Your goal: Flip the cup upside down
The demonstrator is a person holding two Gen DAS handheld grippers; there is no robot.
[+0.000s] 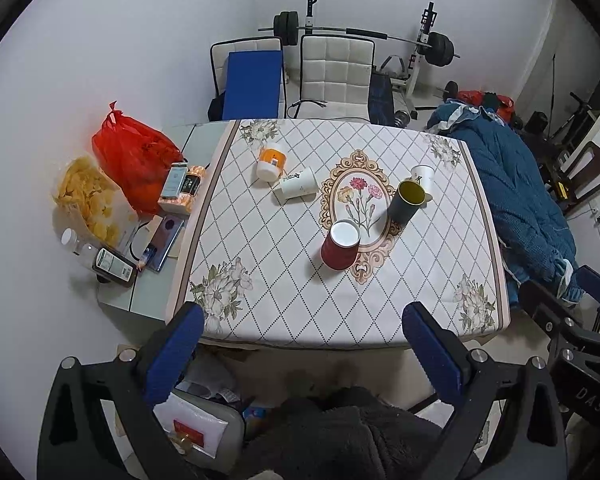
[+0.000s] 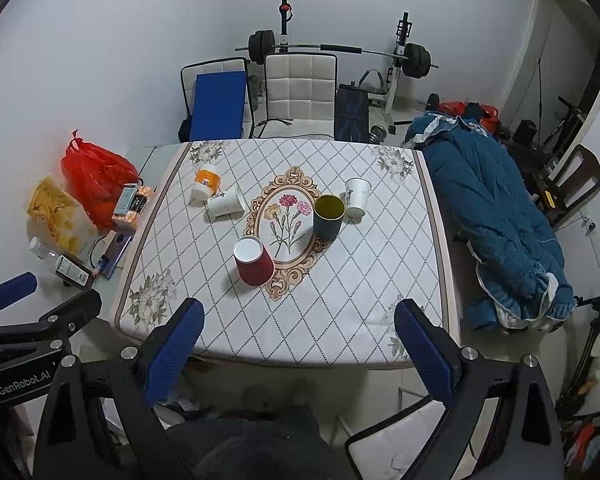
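Both my claws hang back off the near edge of the quilted diamond-pattern tablecloth w/ floral medallion (image 2: 340, 280), nothing in them: left gripper (image 1: 302, 354) spread wide, right gripper (image 2: 300, 350) spread wide too.

The cup to flip is, I reckon, the dark blue-grey cup w/ yellow-green inside (image 2: 329, 216), upright, mouth up, right of the medallion. The red paper cup w/ white base (image 2: 254, 261) near me looks inverted already. The white paper cup (image 2: 357, 197) stands just behind the dark one, touching or nearly, can't tell.

Risks as I see them:
- Coming in from the right, a finger could clip that white cup & tip it.
- Cup walls look smooth; a shallow pinch may slip mid-turn.
- Soft cloth could make the rim land crooked.
- The toppled white paper cup (image 2: 226, 201) & orange-and-white container (image 2: 206, 184) sit well apart at the left, so no bother.
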